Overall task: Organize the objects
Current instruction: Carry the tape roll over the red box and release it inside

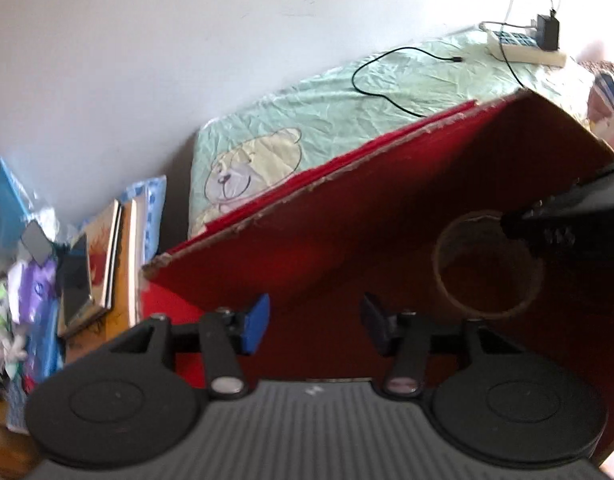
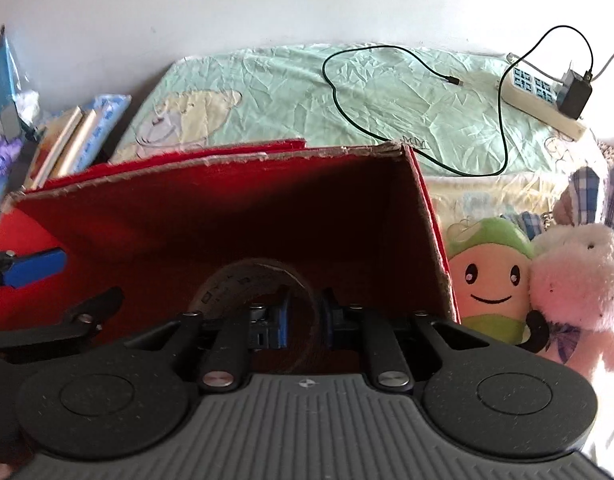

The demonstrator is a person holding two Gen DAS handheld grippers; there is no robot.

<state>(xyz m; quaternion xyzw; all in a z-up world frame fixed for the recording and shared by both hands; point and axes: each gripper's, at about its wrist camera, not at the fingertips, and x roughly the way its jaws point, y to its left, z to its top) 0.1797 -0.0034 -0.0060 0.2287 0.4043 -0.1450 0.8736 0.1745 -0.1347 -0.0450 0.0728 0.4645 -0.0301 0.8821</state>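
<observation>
Red box interior: brown tape ring in right gripper, left gripper wide.

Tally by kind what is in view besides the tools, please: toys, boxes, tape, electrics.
Plush toys: 2, green-capped plush and pink rabbit
Red box: 1
Tape roll: 1
Power strip: 1
Charger: 1
Loose cable: 1
Total: 7

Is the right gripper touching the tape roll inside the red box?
Touching. In the right wrist view, the right gripper has its jaws closed on the wall of the tape roll, low inside the red box.
</observation>
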